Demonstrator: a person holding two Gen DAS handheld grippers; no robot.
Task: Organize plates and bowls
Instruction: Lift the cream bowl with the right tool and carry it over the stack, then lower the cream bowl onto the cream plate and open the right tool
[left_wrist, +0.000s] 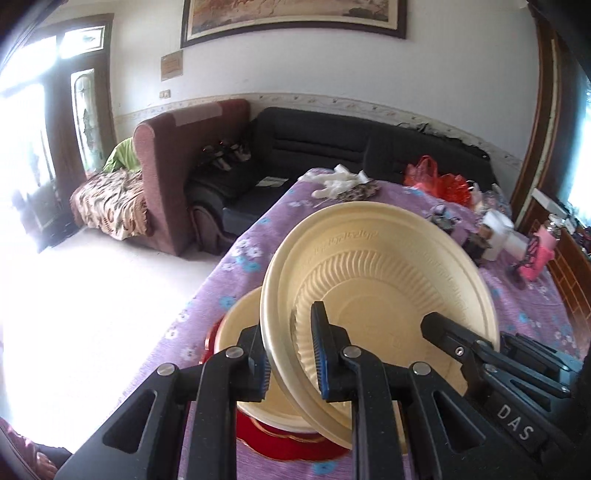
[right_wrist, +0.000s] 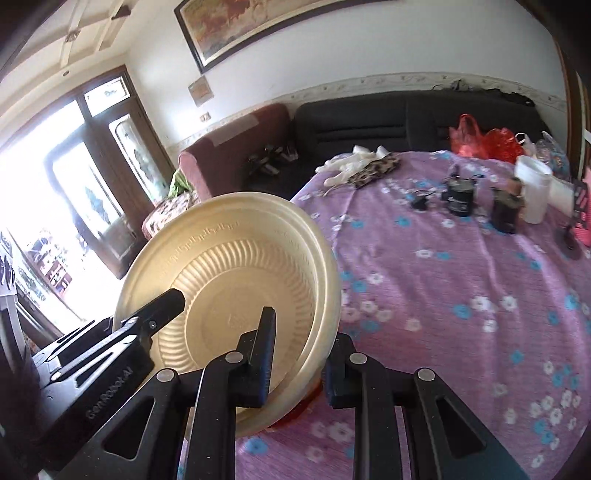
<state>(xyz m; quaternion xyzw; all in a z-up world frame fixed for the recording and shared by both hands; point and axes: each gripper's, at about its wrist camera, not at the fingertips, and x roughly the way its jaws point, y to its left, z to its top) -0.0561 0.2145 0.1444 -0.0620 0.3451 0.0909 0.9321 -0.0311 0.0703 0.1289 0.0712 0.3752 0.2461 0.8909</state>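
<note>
Two nested cream disposable plates (left_wrist: 388, 280) are held tilted above the purple floral tablecloth (left_wrist: 258, 236). My left gripper (left_wrist: 291, 354) is shut on their left rim. My right gripper (right_wrist: 299, 354) is shut on the opposite rim of the same plates (right_wrist: 236, 266); its fingers (left_wrist: 454, 336) show at the right in the left wrist view. Below the plates, another cream plate or bowl (left_wrist: 240, 325) sits on a red plate (left_wrist: 280, 439) on the table. The left gripper's finger (right_wrist: 162, 306) shows at the left in the right wrist view.
At the far side of the table (right_wrist: 443, 280) lie white gloves (right_wrist: 354, 162), a leopard-print pouch (right_wrist: 376, 170), dark small gadgets (right_wrist: 460, 199), a white cup (right_wrist: 532, 192), a pink item (left_wrist: 539, 254) and red plastic bags (right_wrist: 487, 140). A black sofa (left_wrist: 332, 144) and maroon armchair (left_wrist: 173, 166) stand beyond.
</note>
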